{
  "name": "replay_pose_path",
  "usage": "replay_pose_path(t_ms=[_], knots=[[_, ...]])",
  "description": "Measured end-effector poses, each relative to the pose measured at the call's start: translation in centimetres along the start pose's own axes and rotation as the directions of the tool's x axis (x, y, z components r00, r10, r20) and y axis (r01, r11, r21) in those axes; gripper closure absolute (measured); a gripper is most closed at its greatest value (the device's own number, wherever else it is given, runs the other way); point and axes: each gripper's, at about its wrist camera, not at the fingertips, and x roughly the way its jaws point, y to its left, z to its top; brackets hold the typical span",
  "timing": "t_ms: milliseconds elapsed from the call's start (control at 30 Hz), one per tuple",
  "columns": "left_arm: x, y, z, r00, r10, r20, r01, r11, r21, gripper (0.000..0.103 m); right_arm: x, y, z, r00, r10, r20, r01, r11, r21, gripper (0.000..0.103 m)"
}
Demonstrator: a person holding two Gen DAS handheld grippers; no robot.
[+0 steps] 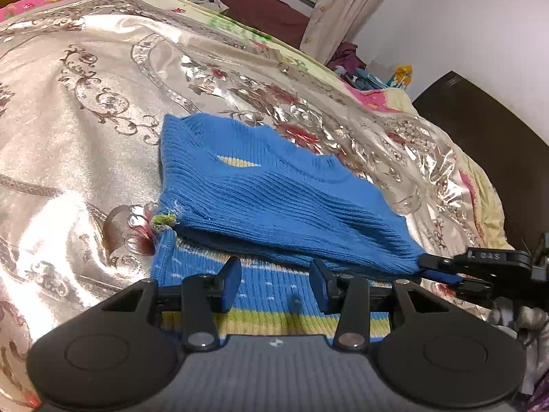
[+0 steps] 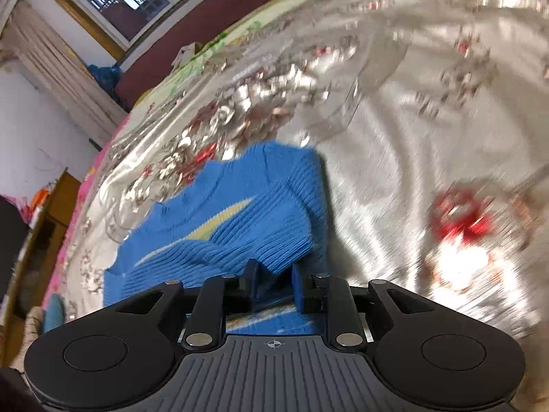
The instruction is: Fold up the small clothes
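Left gripper (image 1: pixel 274 286): jaws spread, empty, low over striped hem of blue ribbed knit sweater (image 1: pixel 274 199), folded on shiny floral bedspread (image 1: pixel 85 120); right gripper (image 1: pixel 442 271) at fold's right corner.

Right view: right gripper (image 2: pixel 274 285) jaws apart, sweater (image 2: pixel 219 237) fold between, pads not pressing; bedspread (image 2: pixel 394 137) blurred.

A bed (image 1: pixel 85 110) under a shiny floral cover carries one blue knit sweater (image 1: pixel 274 192), folded over, lying mid-bed.

R tongs (image 2: pixel 274 283) slightly apart, blue sweater (image 2: pixel 219 219) fold btwn, on bedspread (image 2: pixel 394 120).
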Motion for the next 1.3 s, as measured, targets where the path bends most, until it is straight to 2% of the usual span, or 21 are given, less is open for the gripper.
replay_pose_path(t_ms=[167, 267, 333, 533, 600, 667, 733, 867, 933, 1000, 1100, 1133, 1300], knots=[[-0.1, 0.2, 0.0, 1.000, 0.001, 0.010, -0.001, 1.000, -0.010, 0.056, -0.7, 0.0, 1.5, 0.997, -0.042, 0.064, 0.045, 0.998, -0.044, 0.075], [0.0, 0.1, 0.0, 1.000, 0.008, 0.010, -0.008, 1.000, -0.003, 0.056, 0.7, 0.4, 2.6, 0.998, -0.037, 0.056, 0.041, 0.996, -0.085, 0.073], [0.2, 0.0, 0.0, 1.000, 0.015, 0.006, -0.015, 1.000, 0.003, 0.056, 2.0, 1.1, 3.0, 0.998, -0.036, 0.047, 0.042, 0.990, -0.133, 0.065], [0.8, 0.0, 0.0, 1.000, 0.030, -0.008, -0.030, 1.000, 0.008, 0.056, 6.0, 2.6, 3.5, 0.998, -0.068, 0.003, 0.067, 0.969, -0.239, 0.064], [0.9, 0.1, 0.0, 0.999, 0.032, -0.011, -0.031, 0.999, 0.007, 0.056, 6.4, 2.9, 3.4, 0.996, -0.089, -0.017, 0.081, 0.960, -0.267, 0.066], [0.9, 0.2, 0.0, 0.999, 0.030, -0.011, -0.030, 1.000, 0.005, 0.056, 6.3, 3.3, 3.3, 0.995, -0.096, -0.027, 0.084, 0.950, -0.300, 0.081], [1.0, 0.2, 0.0, 1.000, 0.028, -0.013, -0.028, 1.000, 0.004, 0.056, 5.9, 3.2, 3.3, 0.995, -0.094, -0.037, 0.079, 0.952, -0.295, 0.092], [0.8, 0.1, 0.1, 1.000, 0.028, -0.006, -0.028, 1.000, 0.007, 0.056, 4.4, 2.8, 3.8, 0.999, -0.052, -0.001, 0.050, 0.970, -0.240, 0.096], [0.7, 0.2, 0.1, 1.000, 0.031, 0.003, -0.031, 1.000, 0.005, 0.056, 3.4, 2.5, 4.0, 0.998, -0.040, 0.041, 0.048, 0.978, -0.202, 0.096], [0.5, 0.3, 0.1, 0.999, 0.036, 0.016, -0.036, 0.999, 0.002, 0.056, 3.2, 2.1, 4.0, 0.995, -0.062, 0.072, 0.074, 0.981, -0.181, 0.096], [0.5, 0.5, 0.2, 0.998, 0.059, 0.015, -0.059, 0.998, -0.009, 0.056, 4.9, 1.5, 3.8, 0.992, -0.121, 0.024, 0.123, 0.976, -0.181, 0.094], [0.7, 0.7, 0.2, 0.997, 0.072, 0.006, -0.071, 0.997, -0.013, 0.056, 5.3, 1.5, 3.6, 0.991, -0.131, 0.012, 0.131, 0.974, -0.187, 0.089], [0.8, 0.7, 0.1, 0.995, 0.102, -0.001, -0.102, 0.995, -0.014, 0.056, 4.2, 2.4, 3.3, 0.991, -0.123, 0.058, 0.133, 0.970, -0.201, 0.087]])
